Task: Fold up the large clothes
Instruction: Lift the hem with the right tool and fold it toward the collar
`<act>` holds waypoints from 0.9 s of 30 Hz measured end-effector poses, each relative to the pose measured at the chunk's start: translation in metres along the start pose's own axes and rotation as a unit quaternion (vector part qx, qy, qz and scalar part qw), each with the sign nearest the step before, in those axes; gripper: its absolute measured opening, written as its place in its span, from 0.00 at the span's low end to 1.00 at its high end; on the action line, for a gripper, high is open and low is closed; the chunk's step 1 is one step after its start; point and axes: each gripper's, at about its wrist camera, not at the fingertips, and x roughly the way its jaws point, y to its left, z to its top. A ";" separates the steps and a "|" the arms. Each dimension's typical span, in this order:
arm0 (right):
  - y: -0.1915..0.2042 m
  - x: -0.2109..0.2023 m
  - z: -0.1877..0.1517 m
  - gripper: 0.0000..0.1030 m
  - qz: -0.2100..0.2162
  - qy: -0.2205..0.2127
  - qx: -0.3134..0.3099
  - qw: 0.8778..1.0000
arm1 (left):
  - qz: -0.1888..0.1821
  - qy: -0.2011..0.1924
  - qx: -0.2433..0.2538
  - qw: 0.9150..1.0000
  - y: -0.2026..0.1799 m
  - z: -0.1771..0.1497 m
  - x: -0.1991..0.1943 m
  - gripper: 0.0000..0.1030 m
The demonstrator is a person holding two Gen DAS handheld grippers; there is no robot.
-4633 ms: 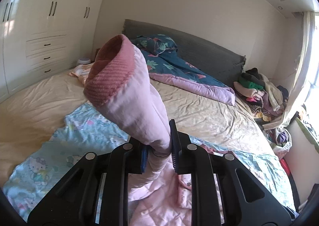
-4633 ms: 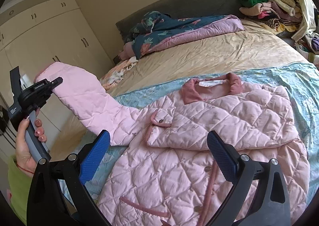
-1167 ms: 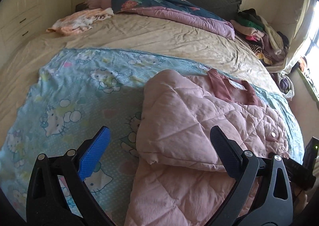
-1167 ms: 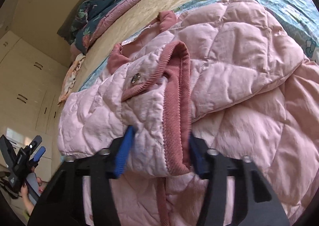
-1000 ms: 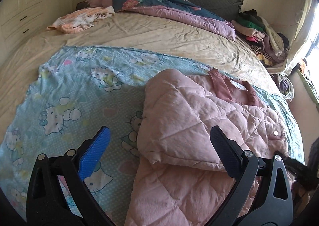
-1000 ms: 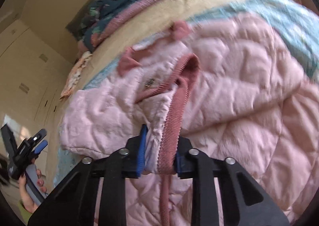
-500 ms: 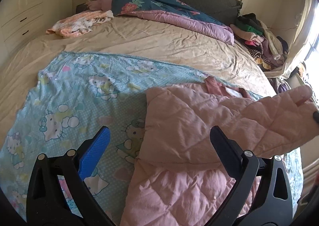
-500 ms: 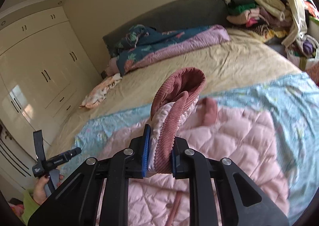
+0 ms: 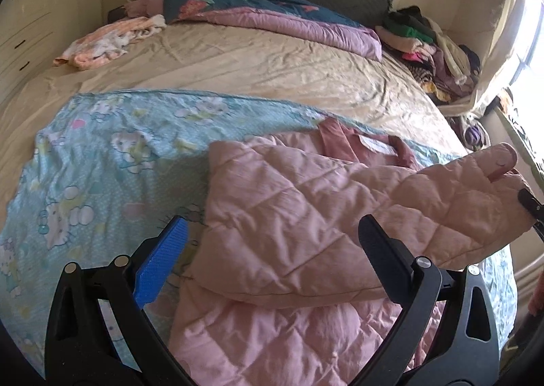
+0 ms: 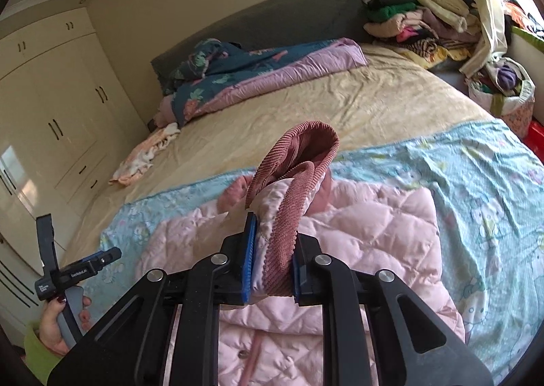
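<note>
A pink quilted jacket (image 9: 278, 216) lies on a light blue cartoon-print blanket (image 9: 102, 154) on the bed. Its left sleeve is folded across the body. My right gripper (image 10: 272, 256) is shut on the dark pink ribbed cuff (image 10: 295, 161) of the other sleeve and holds it up above the jacket body (image 10: 367, 226). That raised sleeve (image 9: 459, 205) shows at the right of the left wrist view. My left gripper (image 9: 272, 250) is open and empty, hovering over the jacket's left edge; it also shows in the right wrist view (image 10: 78, 270).
A rumpled beige sheet (image 9: 238, 63) covers the bed. A dark floral and purple quilt (image 9: 265, 8) lies by the grey headboard. A small peach garment (image 9: 108, 42) lies at far left. A clothes pile (image 10: 418, 22) sits at right. White wardrobes (image 10: 51, 107) stand at left.
My right gripper closed on the sleeve cuff and lifted it up off the jacket. My left gripper let go of the left sleeve earlier and stays open, nearly still.
</note>
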 end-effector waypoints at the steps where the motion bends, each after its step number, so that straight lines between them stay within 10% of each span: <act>1: -0.001 0.002 -0.002 0.15 -0.003 0.003 -0.001 1.000 | -0.001 0.002 0.004 1.000 -0.003 -0.001 0.003 0.91; 27: -0.030 0.045 -0.037 0.25 -0.035 0.070 0.040 0.996 | 0.004 0.076 0.066 0.995 -0.053 -0.032 0.069 0.91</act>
